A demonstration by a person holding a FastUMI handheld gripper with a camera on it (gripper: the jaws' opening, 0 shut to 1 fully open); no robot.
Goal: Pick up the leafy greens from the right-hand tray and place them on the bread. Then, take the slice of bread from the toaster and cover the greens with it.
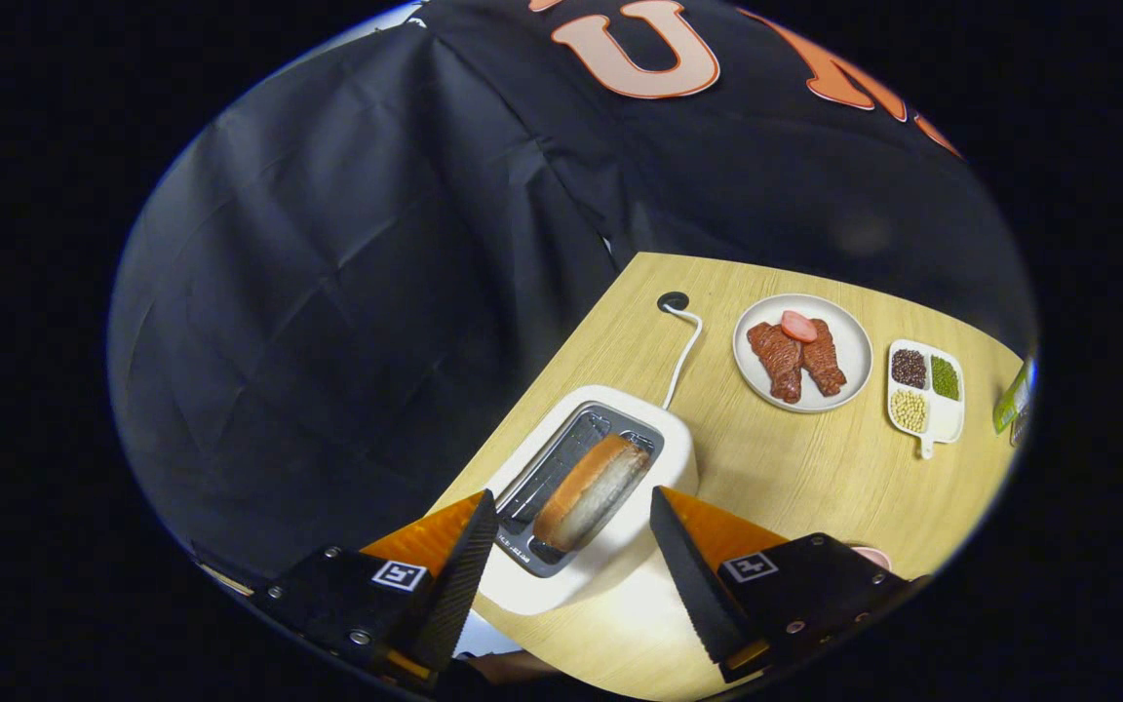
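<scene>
A slice of bread [589, 490] with a brown crust stands upright in one slot of the white toaster [610, 556]. My gripper [573, 515] is open above the toaster. Its two orange-backed fingers [464, 561] stand one to each side of the slice and touch nothing. The slice's near end lies between the fingertips. The toaster's other slot [554, 466] shows bare metal.
A white cord [682, 356] runs from the toaster to a hole in the wooden table [795, 478]. Beyond stand a round plate [854, 343] with meat pieces and a small divided dish [924, 395] of beans. A green packet [1012, 398] lies at the table's far side.
</scene>
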